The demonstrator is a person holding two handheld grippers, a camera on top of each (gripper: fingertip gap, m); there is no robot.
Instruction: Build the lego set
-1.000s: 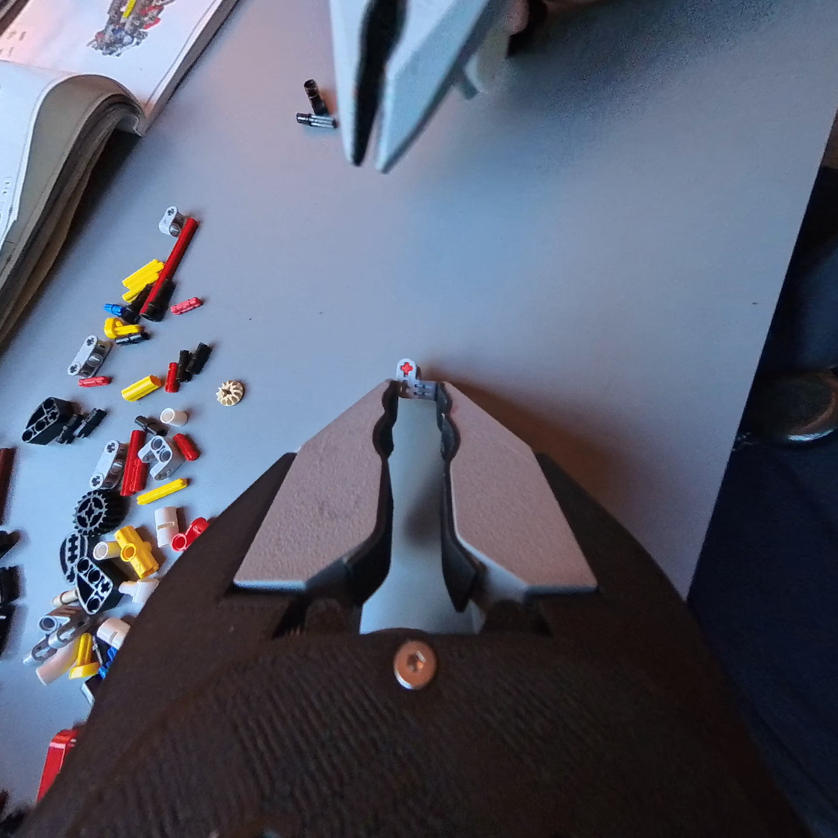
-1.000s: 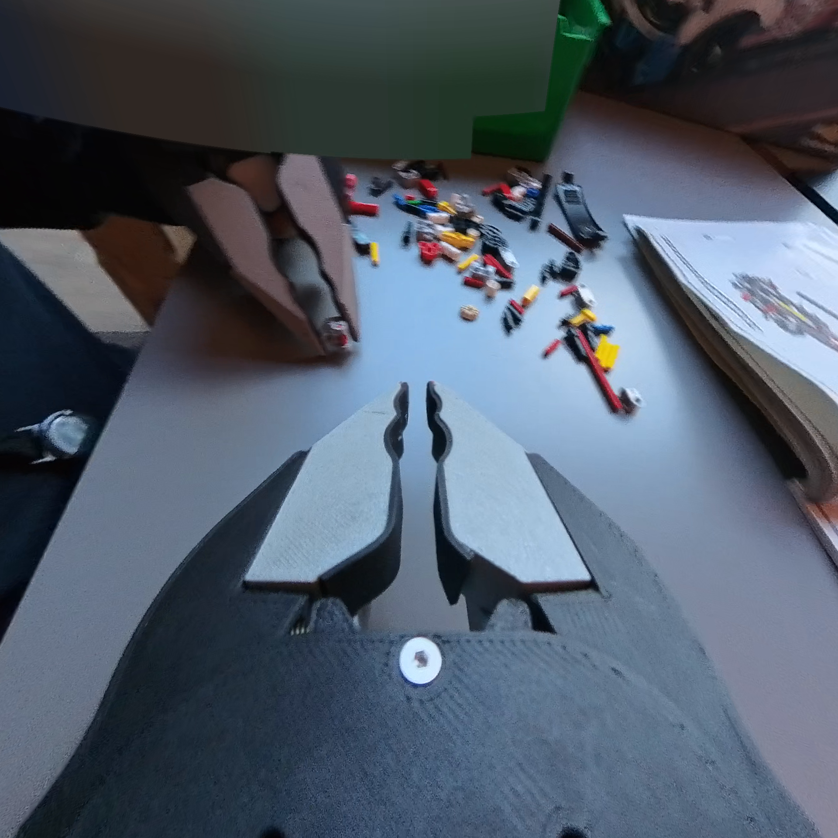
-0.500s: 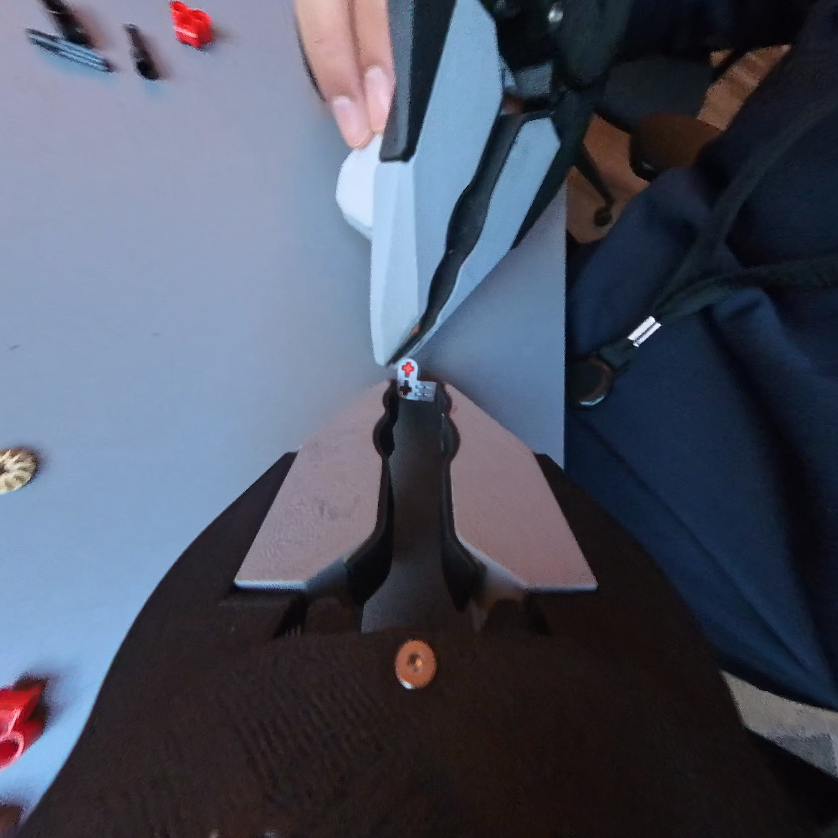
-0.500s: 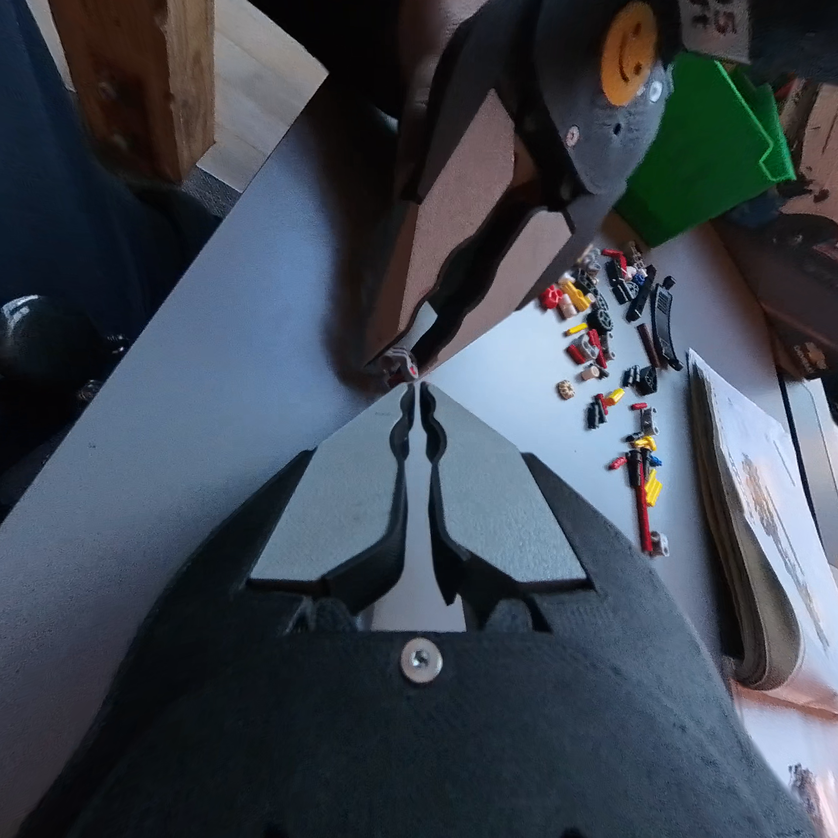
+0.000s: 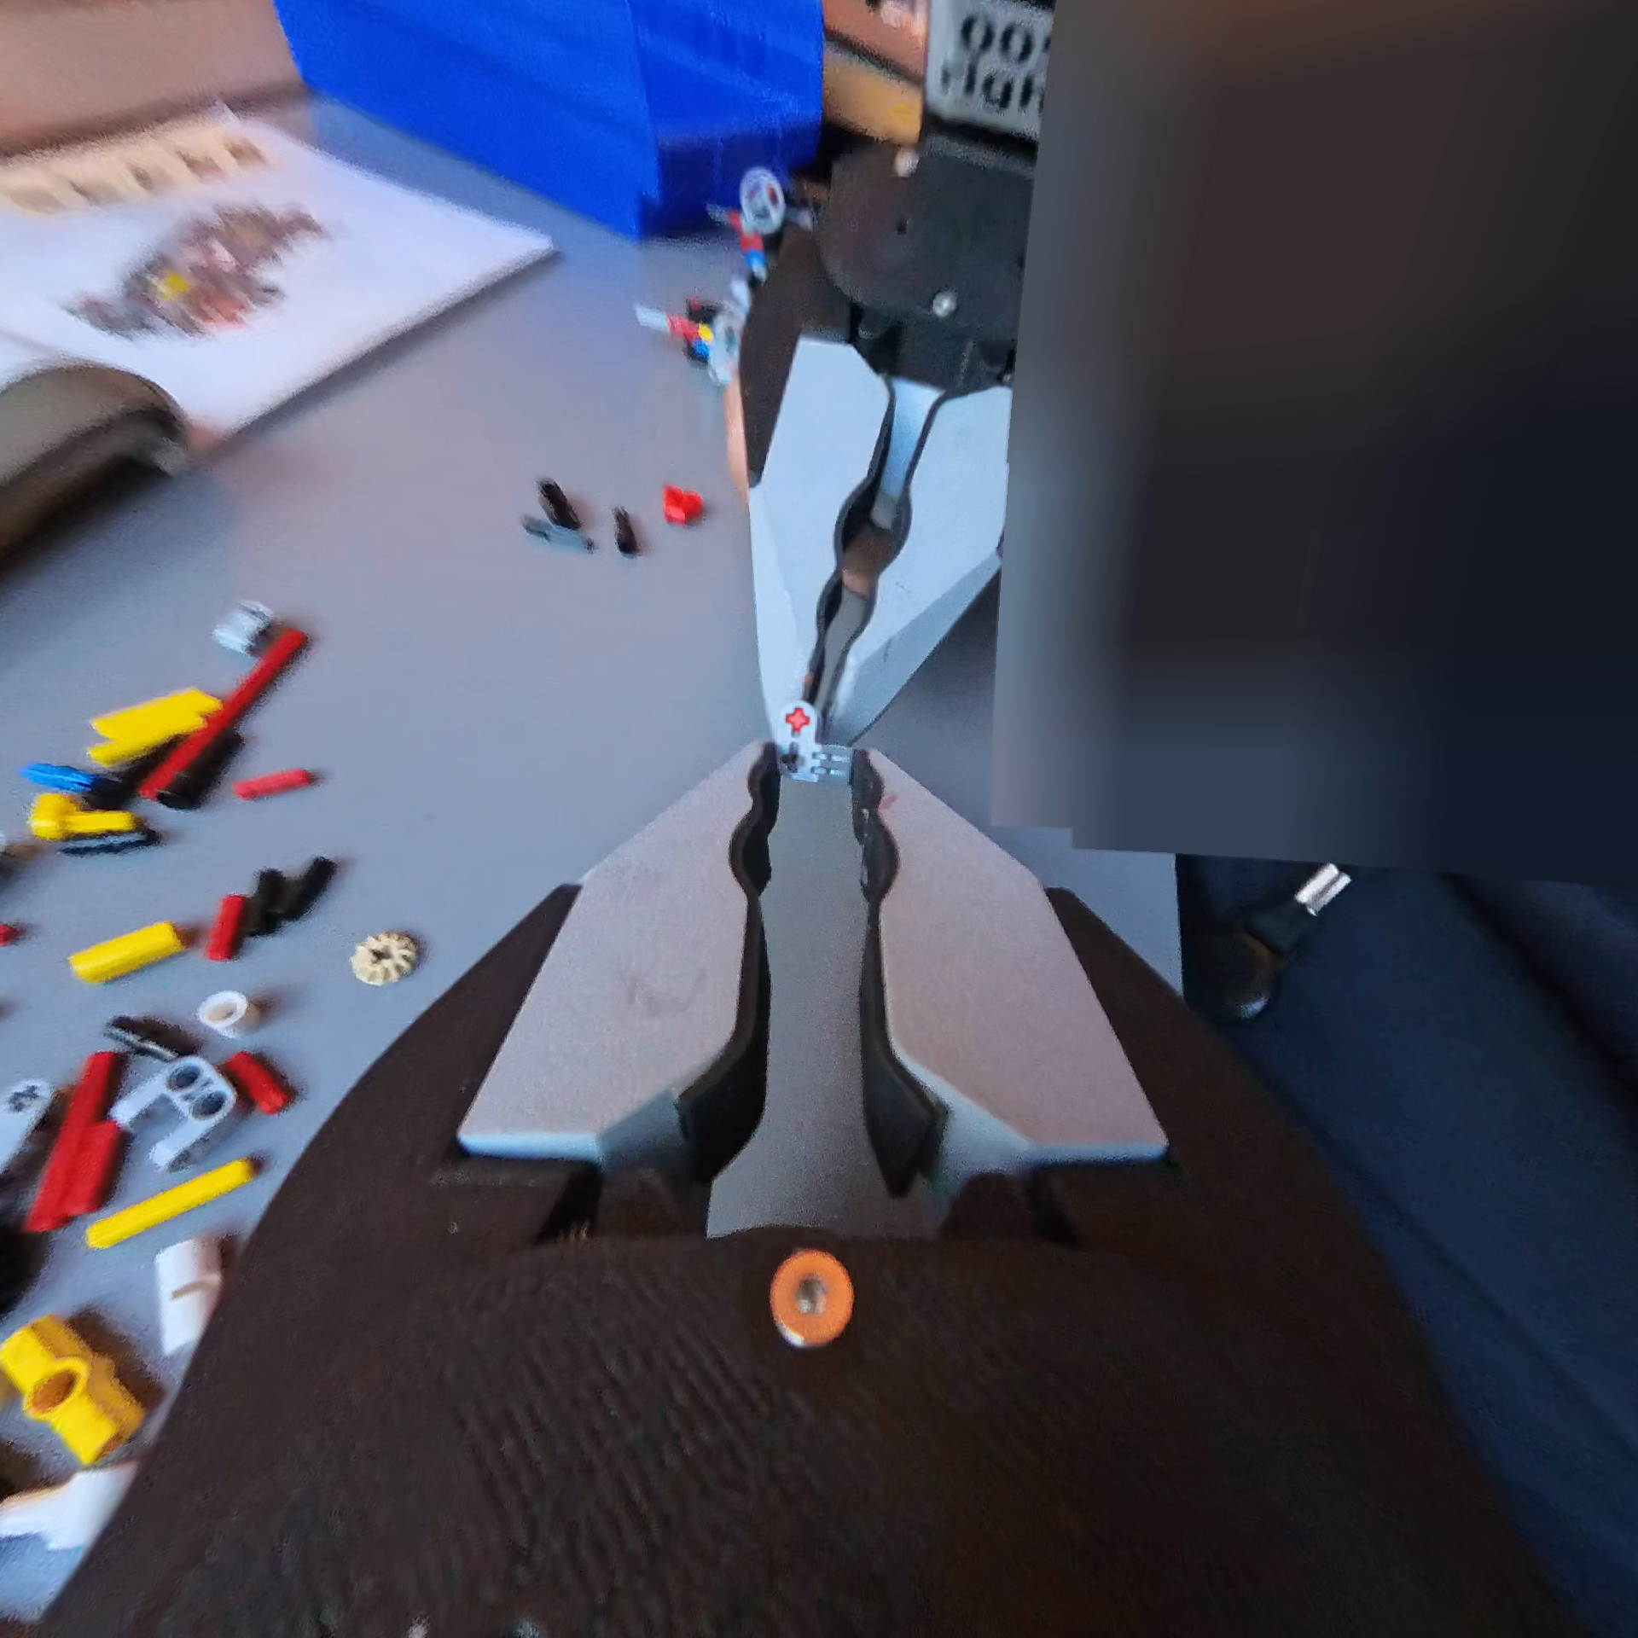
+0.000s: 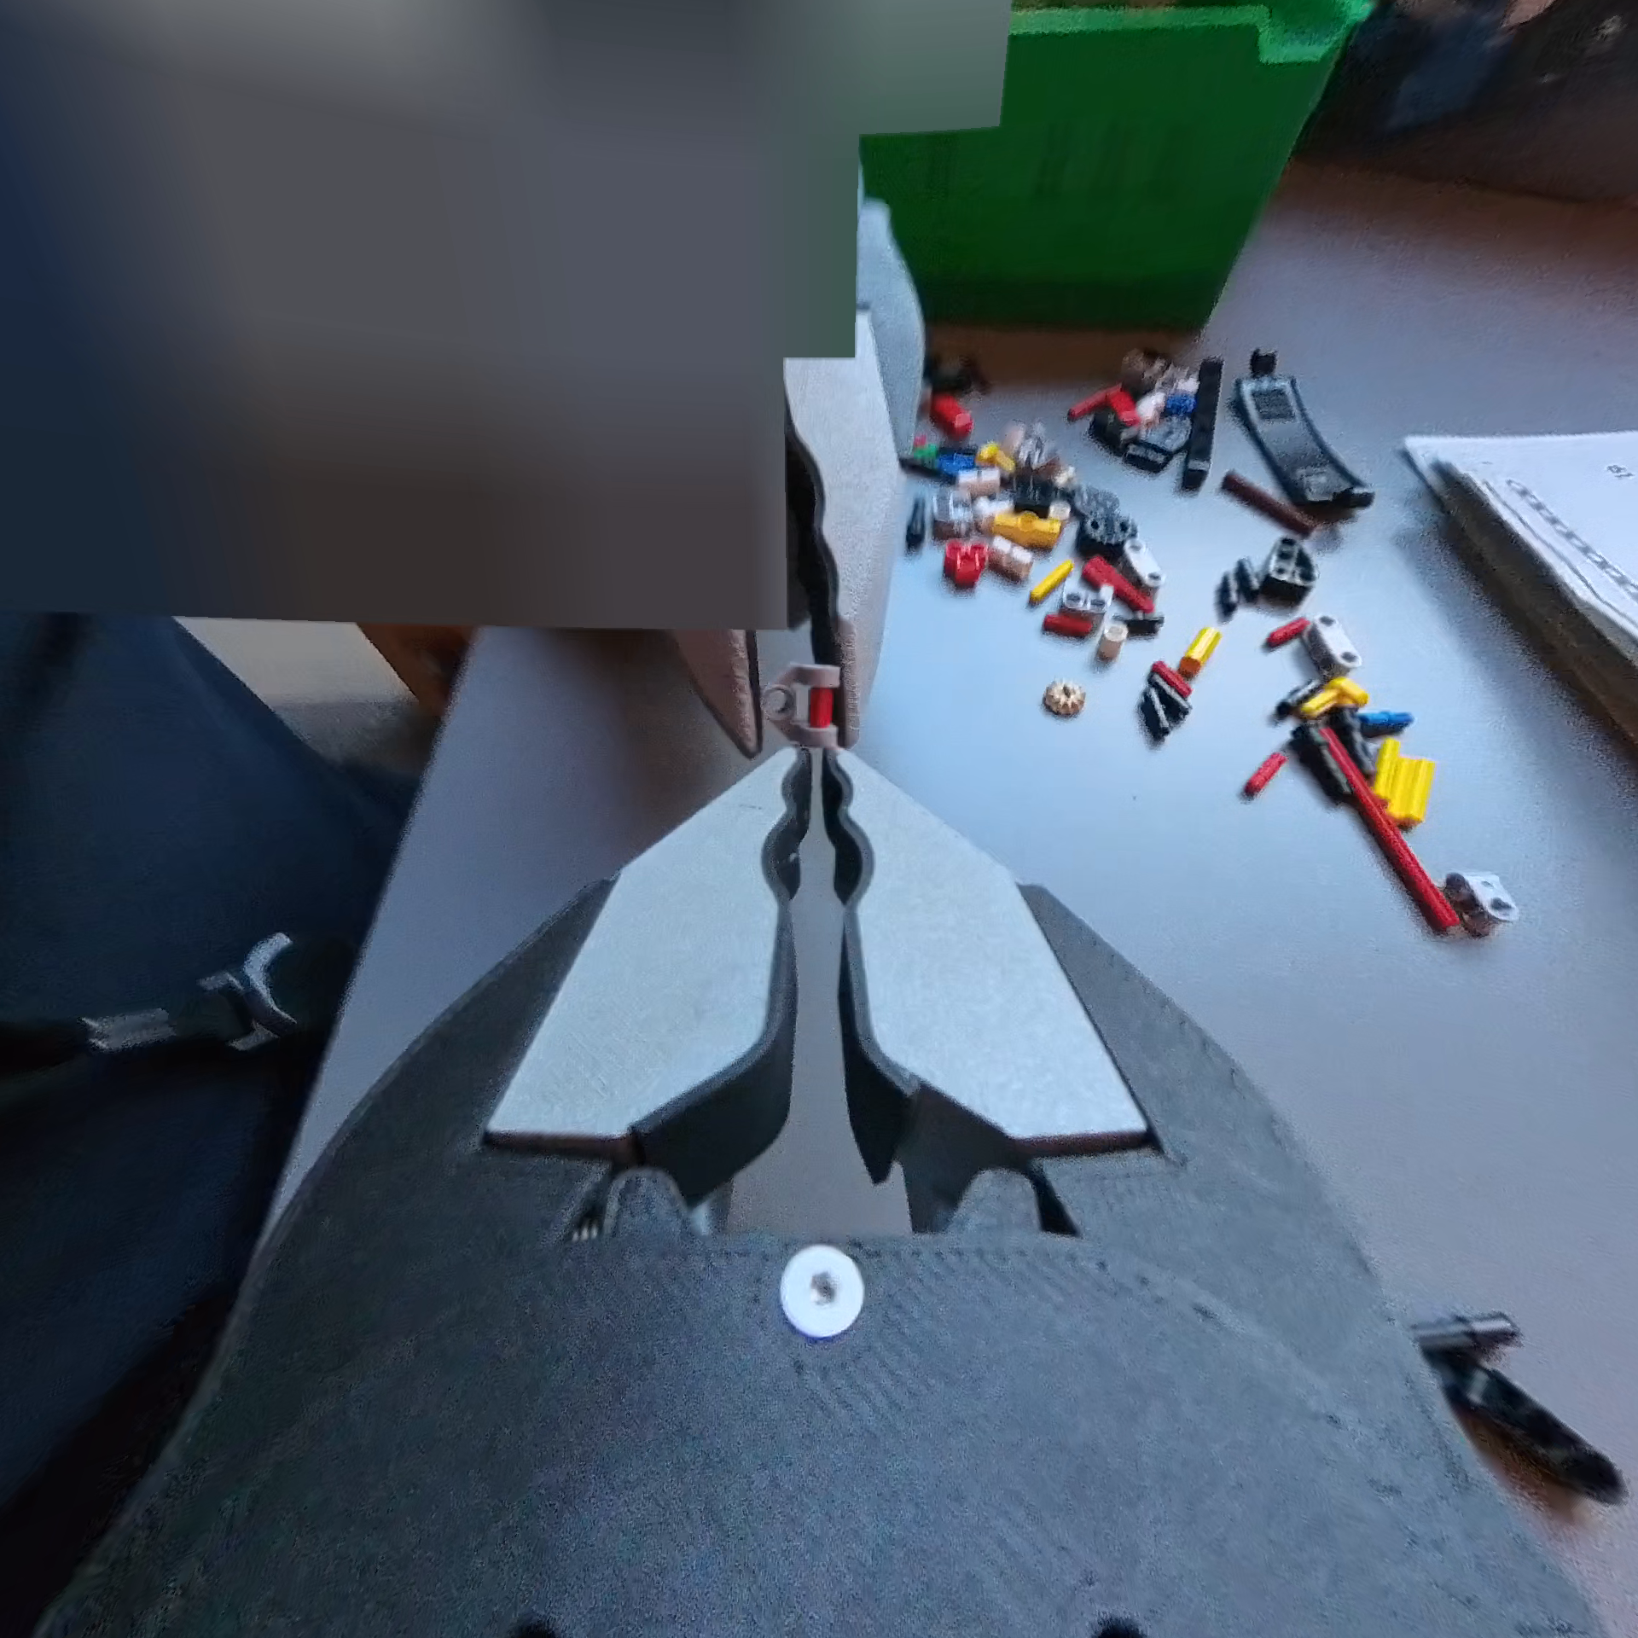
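L claw [image 5: 815, 760] pinches a small grey connector piece w/ red axle pin [image 5: 800, 743] above the tabletop [image 5: 532, 709]. R claw [image 6: 816, 760] is closed, empty, tips just beside it — a nudge could twist it loose.

In the left wrist view, parts [image 5: 159, 931] lie at left on the table [image 5: 496, 709], booklet [image 5: 222, 266] upper left, bin [image 5: 567, 97] behind.

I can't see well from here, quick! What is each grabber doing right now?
Left gripper: closed on a small grey connector piece with a red pin.
Right gripper: shut, tips right at that piece, nothing visibly held.
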